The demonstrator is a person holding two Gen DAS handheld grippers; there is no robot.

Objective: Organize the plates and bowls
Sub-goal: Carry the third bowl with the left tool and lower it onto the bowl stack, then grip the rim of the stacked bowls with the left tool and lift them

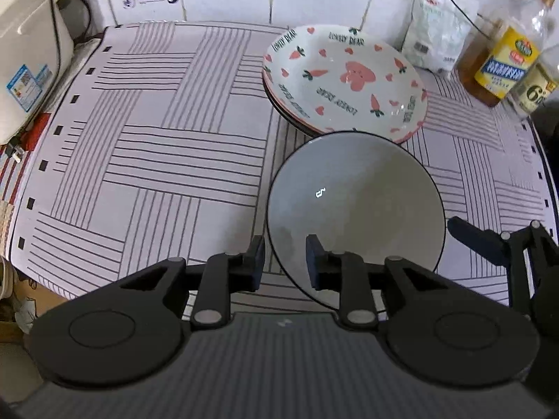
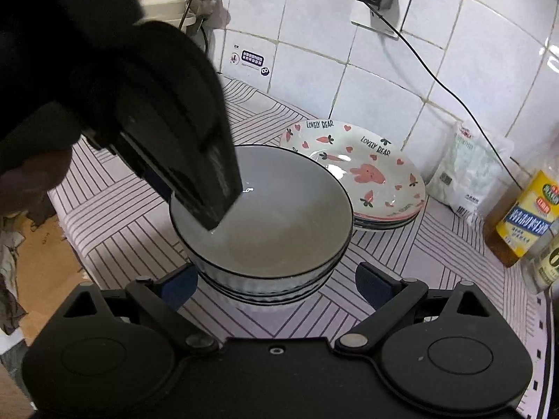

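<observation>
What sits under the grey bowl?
In the right wrist view the grey bowl tops a stack of bowls; at least one more rim shows below. How many are nested is hidden.

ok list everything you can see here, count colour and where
bowls: at least two stacked, grey-white, black rims, front centre of mat
plates: stack, count unclear, top one white with pink bears and carrots, behind bowls
mat: one, white with dark stripes, covers the counter
bag: one, white, against wall right of plates
bottles: two, yellow labels, far right
appliance: one, white, far left
socket: one, black plug, on tiled wall
left gripper: black, jaws straddle bowl's near rim, not pressing
right gripper: black, open, either side of bowl stack
</observation>
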